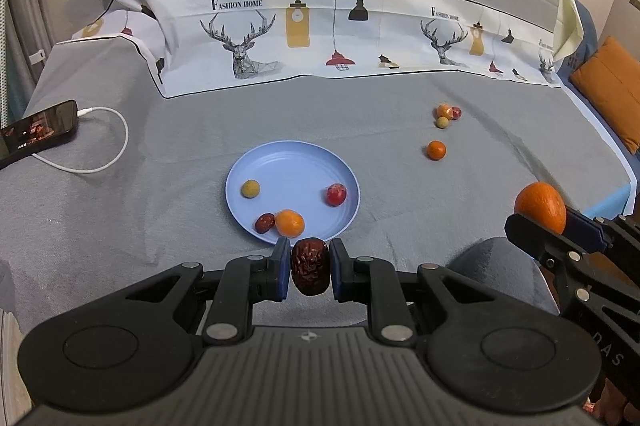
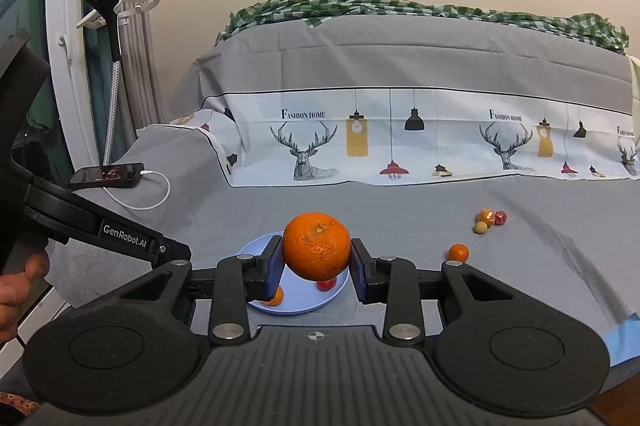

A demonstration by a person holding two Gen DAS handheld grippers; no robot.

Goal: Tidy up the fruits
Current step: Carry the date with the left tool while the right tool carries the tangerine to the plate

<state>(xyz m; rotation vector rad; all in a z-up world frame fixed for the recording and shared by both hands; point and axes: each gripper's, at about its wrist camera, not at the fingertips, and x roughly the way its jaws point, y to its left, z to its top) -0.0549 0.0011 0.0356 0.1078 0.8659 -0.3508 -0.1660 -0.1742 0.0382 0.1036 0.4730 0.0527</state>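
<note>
My left gripper (image 1: 310,271) is shut on a dark red jujube (image 1: 310,272), held just in front of the near rim of the blue plate (image 1: 296,162). On the plate lie a yellow-green fruit (image 1: 250,189), a red fruit (image 1: 336,194), a small orange (image 1: 290,223) and another jujube (image 1: 265,222). My right gripper (image 2: 316,262) is shut on a large orange (image 2: 317,251), held above the plate (image 2: 256,246); it also shows in the left wrist view (image 1: 541,206). A small orange (image 1: 436,150) and a cluster of three small fruits (image 1: 447,114) lie on the grey sheet to the right.
A phone (image 1: 38,131) with a white charging cable (image 1: 114,142) lies at the far left of the bed. A patterned sheet band (image 1: 320,34) rises behind. An orange cushion (image 1: 608,86) sits at the right edge. The left gripper's body (image 2: 100,222) shows in the right wrist view.
</note>
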